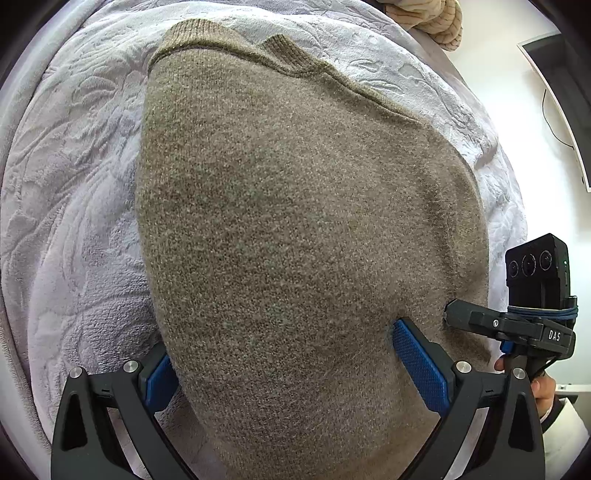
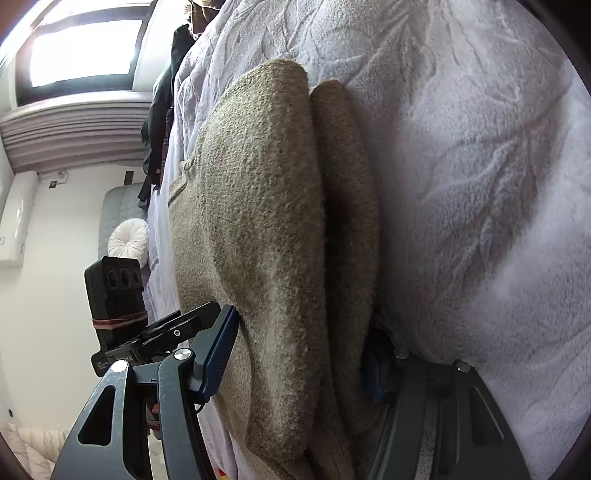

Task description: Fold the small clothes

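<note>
A brown knit sweater (image 1: 295,206) lies on a pale lavender embossed blanket (image 1: 74,166), ribbed hem at the far end. My left gripper (image 1: 280,339) points down over its near end, jaws wide; the right blue pad's face is bare and the left pad sits half hidden at the sweater's edge. In the right wrist view the sweater (image 2: 266,206) lies doubled into thick rolls. My right gripper (image 2: 303,328) is shut on that folded edge, one pad on top and the other buried between sweater and blanket (image 2: 480,184). From the left wrist view, one of the right gripper's fingers (image 1: 465,315) rests on the sweater's right edge.
A beige quilted cloth (image 1: 432,22) lies at the bed's far end. A dark heap of clothes (image 2: 162,110) and a white round cushion (image 2: 129,240) sit beyond the bed, below a bright window (image 2: 85,48). A hand (image 1: 543,391) holds the right gripper's handle.
</note>
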`<action>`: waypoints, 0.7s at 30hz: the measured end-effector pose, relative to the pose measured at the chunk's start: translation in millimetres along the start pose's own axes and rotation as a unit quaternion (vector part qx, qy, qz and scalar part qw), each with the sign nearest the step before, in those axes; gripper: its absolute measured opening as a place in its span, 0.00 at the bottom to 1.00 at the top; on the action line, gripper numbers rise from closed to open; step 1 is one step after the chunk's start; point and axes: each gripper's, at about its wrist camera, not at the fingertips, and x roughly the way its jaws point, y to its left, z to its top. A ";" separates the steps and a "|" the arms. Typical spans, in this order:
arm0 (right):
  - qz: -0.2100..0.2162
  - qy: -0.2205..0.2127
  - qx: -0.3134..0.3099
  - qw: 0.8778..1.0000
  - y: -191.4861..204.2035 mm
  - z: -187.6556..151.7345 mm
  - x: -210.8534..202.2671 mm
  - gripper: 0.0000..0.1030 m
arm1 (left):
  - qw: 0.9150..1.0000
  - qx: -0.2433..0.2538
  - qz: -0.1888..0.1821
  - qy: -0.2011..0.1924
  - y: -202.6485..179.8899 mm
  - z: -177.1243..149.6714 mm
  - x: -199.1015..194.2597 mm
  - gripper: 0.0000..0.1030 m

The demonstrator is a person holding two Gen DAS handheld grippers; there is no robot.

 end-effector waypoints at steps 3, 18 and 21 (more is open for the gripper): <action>-0.005 -0.001 0.004 1.000 0.1 0.6 0.0 0.63 | 1.000 -0.002 0.001 -0.001 -0.3 -0.1 1.1 0.99; 0.009 -0.008 0.002 1.000 34.1 -5.5 -3.6 0.31 | 0.999 0.012 -0.012 -0.047 -6.9 -12.3 -34.3 0.49; 0.006 -0.010 0.005 1.000 34.5 -6.4 -4.4 0.31 | 0.999 0.011 -0.005 -0.046 -9.4 -11.2 -36.4 0.49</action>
